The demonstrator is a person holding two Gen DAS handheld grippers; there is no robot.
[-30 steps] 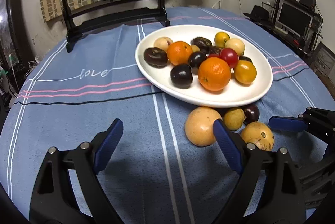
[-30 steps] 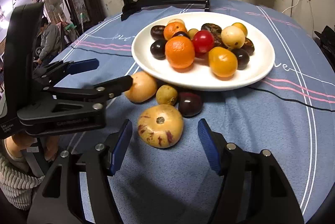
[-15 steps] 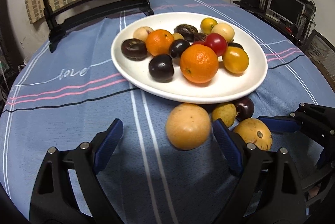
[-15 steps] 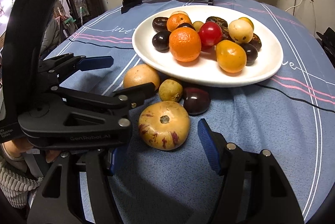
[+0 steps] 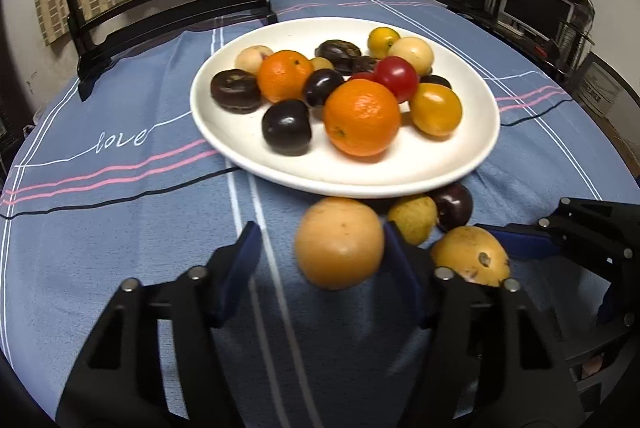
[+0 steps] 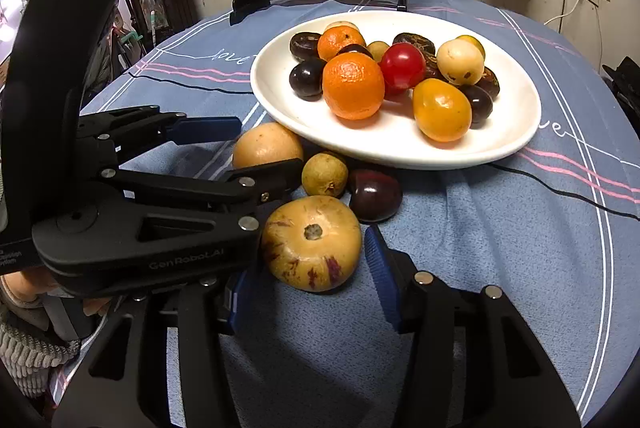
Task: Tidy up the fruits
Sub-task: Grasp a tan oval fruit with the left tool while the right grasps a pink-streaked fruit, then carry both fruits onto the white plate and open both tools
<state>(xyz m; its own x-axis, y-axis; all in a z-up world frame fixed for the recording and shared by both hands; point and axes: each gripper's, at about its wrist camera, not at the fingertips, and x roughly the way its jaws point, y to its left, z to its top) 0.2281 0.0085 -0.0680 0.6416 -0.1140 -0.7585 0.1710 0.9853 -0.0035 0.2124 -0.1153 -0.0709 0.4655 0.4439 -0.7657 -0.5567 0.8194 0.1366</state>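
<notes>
Left gripper [image 5: 320,260] is spread wide, low over the blue cloth [image 5: 120,228], with the tan fruit [image 5: 339,242] between its fingers: it sits hard against the right pad, clear gap to the left pad. Contact with the right pad cannot be confirmed. Right gripper [image 6: 310,276] is also spread wide around the speckled fruit [image 6: 312,243]; the right pad is just beside the fruit's right edge, and the left pad is mostly hidden behind the left gripper's body, so that side's gap cannot be judged. Both fruits rest on the cloth just near of the white plate [image 6: 516,131]. Between them and the plate rim lie a small green fruit [image 6: 324,175] and a dark plum [image 6: 375,196], touching each other. The plate holds oranges, dark plums, a red fruit and yellow fruits, piled toward its centre.
</notes>
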